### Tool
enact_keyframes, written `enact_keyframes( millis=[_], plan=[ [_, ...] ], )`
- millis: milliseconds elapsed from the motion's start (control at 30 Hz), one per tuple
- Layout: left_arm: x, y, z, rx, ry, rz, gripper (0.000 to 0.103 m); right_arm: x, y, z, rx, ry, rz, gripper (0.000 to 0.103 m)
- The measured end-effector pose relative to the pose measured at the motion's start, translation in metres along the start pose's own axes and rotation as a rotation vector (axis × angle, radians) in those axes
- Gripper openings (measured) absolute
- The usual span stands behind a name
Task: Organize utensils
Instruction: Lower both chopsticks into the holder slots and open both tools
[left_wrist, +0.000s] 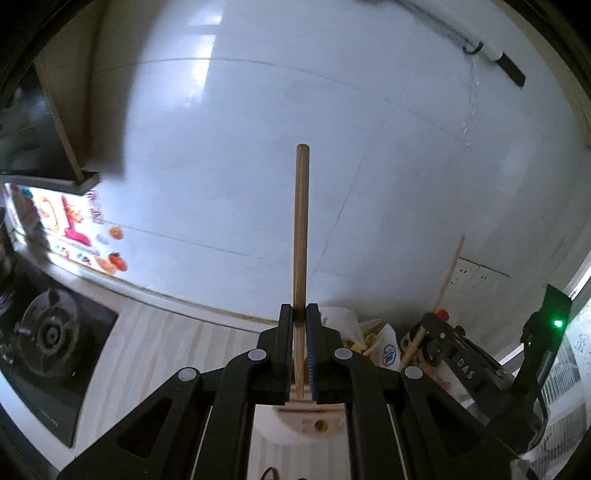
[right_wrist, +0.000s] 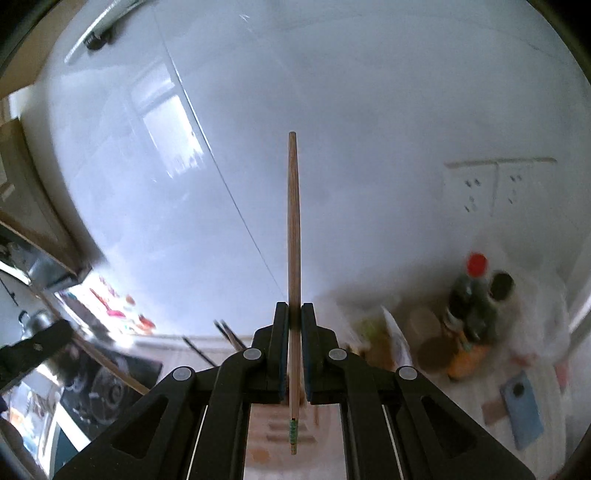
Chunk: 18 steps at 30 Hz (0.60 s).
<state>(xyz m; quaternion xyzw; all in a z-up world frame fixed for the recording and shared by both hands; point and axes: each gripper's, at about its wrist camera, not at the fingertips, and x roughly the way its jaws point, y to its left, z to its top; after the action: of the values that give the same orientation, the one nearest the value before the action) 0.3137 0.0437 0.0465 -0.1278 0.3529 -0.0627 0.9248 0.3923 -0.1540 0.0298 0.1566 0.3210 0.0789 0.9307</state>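
My left gripper (left_wrist: 300, 314) is shut on a wooden chopstick (left_wrist: 301, 229) that points straight ahead toward the white tiled wall. Under its jaws sits a pale wooden utensil holder (left_wrist: 314, 421) with a round hole in its front. In the right wrist view my right gripper (right_wrist: 294, 314) is shut on a second wooden chopstick (right_wrist: 293, 236), whose near end carries green bands. That stick also points at the wall. The other gripper's black body (left_wrist: 480, 369) shows at the right of the left wrist view.
A gas burner (left_wrist: 50, 332) sits at the left on a light wood-grain counter (left_wrist: 166, 354). Dark bottles, one with a red cap (right_wrist: 476, 302), stand at the right beside a blue phone (right_wrist: 521, 413). Wall sockets (right_wrist: 495, 184) are on the tiles. Bagged goods (left_wrist: 380, 343) lie behind the holder.
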Motion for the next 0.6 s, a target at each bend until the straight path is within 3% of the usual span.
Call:
enact_keyframes(
  millis=[133, 367, 533, 600],
  plan=[
    [0.040, -0.006, 0.005, 0.011, 0.058, -0.017, 0.004, 0.019, 0.010, 0.007, -0.017, -0.061, 0.008, 0.007],
    [0.098, -0.003, -0.006, 0.027, 0.163, 0.008, 0.004, 0.057, 0.017, -0.008, -0.054, -0.074, -0.007, 0.007],
    [0.106, 0.000, -0.011, 0.020, 0.218, 0.026, 0.006, 0.068, 0.016, -0.020, -0.077, -0.009, 0.006, 0.007],
    [0.097, 0.000, -0.008, 0.017, 0.193, 0.037, 0.008, 0.069, 0.014, -0.019, -0.072, 0.024, 0.012, 0.009]
  ],
)
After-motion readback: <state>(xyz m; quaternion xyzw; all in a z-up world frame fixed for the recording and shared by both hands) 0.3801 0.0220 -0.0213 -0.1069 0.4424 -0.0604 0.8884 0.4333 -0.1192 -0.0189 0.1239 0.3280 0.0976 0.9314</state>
